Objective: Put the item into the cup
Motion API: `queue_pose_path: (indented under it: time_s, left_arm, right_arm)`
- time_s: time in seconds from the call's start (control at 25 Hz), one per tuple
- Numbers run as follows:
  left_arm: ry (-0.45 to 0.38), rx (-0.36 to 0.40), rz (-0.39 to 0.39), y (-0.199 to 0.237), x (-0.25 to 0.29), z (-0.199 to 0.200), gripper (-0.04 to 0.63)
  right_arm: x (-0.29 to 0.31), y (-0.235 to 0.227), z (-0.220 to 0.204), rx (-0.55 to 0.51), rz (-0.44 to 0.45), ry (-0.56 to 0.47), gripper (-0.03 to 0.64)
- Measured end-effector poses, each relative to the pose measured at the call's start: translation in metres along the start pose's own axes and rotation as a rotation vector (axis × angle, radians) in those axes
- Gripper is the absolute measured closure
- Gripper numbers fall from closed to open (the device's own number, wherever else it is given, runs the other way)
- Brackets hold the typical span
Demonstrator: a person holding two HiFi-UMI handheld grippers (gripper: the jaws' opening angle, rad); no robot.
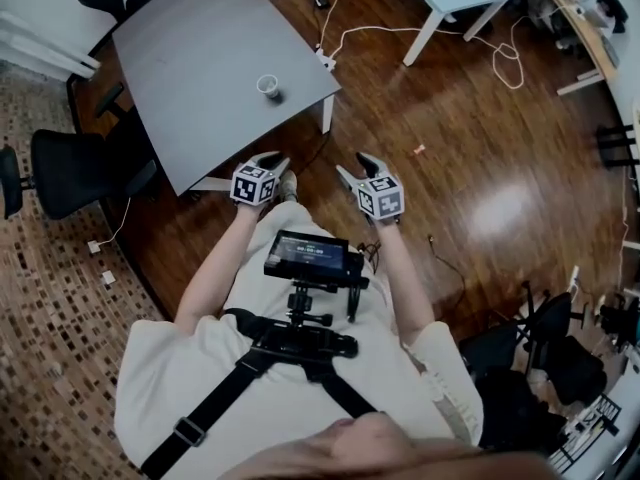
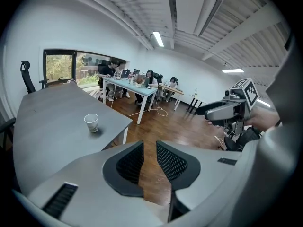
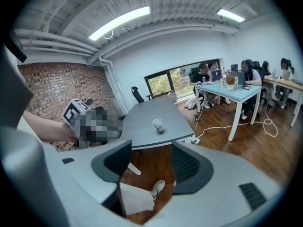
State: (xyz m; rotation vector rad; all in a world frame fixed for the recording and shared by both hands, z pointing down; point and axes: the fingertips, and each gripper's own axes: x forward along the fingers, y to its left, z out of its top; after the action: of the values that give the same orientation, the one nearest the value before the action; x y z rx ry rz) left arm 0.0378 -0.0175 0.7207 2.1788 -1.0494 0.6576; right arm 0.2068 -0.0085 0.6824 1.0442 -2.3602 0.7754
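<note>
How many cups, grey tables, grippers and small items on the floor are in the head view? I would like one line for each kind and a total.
cup: 1
grey table: 1
grippers: 2 (left gripper, right gripper)
small item on the floor: 1
Total: 5

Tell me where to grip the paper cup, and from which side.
Probably grip the paper cup across its side wall at mid-height, coming level over the near corner of the grey table. It stands upright, mouth up, close to that corner.
</note>
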Motion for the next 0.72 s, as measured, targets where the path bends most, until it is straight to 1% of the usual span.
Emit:
queue_pose_path:
  time_s: [0.16, 0.32, 0.4, 0.48, 0.64, 0.72]
  left_arm:
    - [-0.022, 0.02, 0.01, -0.018, -0.022, -0.012, 0.506]
    - [-0.032, 0.018, 0.017, -0.041, -0.036, -0.029, 0.506]
    - [-0.042, 0.028, 0.018, -0.056, -0.045, -0.037, 0.506]
    - [-0.054, 0.043, 0.025, -0.066, -0.056, -0.04, 0.506]
    - [-0.065, 0.014, 0.025, -0.077, -0.084, -0.065, 0.506]
    - [-0.075, -0.003, 0.025, -0.075, -0.099, -0.076, 0.506]
  right_arm:
    - [-0.023, 0.008, -0.009, -0.018, -0.003, -0.026, 0.339]
    - [-0.04, 0.018, -0.028, -0.003, 0.016, -0.04, 0.339]
    - [-0.047, 0.024, -0.039, 0.0, 0.025, -0.045, 0.339]
    - [-0.049, 0.033, -0.041, -0.01, 0.034, -0.063, 0.339]
    - [-0.047, 0.065, -0.051, -0.012, 0.079, -0.067, 0.339]
    - [-0.046, 0.079, -0.056, -0.016, 0.087, -0.064, 0.339]
